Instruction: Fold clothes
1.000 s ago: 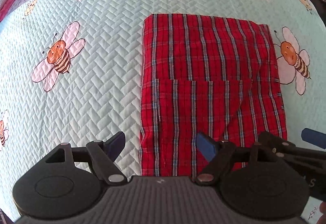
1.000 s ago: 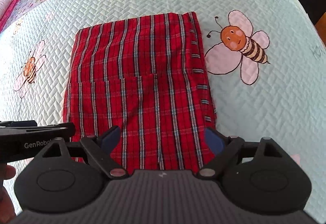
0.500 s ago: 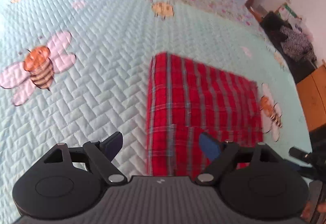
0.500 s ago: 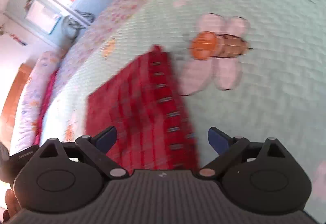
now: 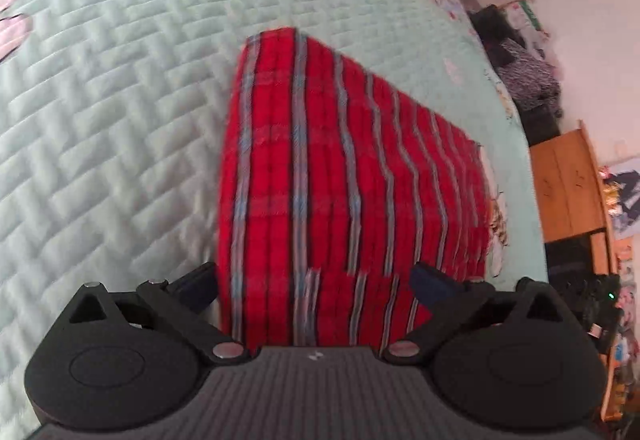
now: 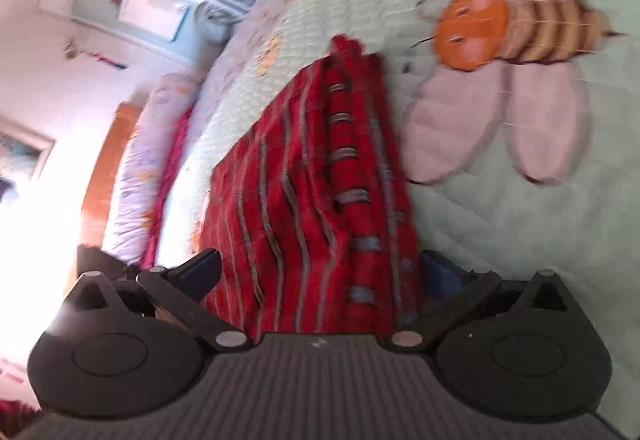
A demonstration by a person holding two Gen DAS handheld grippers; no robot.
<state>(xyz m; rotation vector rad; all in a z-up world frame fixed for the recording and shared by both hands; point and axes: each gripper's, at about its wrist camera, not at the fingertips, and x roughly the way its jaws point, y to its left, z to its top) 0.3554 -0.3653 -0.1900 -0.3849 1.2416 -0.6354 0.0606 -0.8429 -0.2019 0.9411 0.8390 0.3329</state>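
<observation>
Red checked shirt [image 5: 340, 176] lies folded on the bed quilt [image 5: 120, 100], stretching toward 12 o'clock from both grippers. Left gripper [image 5: 316, 280] and right gripper [image 6: 320, 268] have just opened wide, each straddling a near corner, gripping nothing.

Both grippers have dropped from a high view over the folded red plaid shirt [image 5: 340, 176] to a low one at its near edge. The left gripper [image 5: 316, 284] and right gripper [image 6: 320, 272] have just spread their jaws wider, each now straddling a near corner, seemingly without pressing it, though blur hampers certainty.
</observation>
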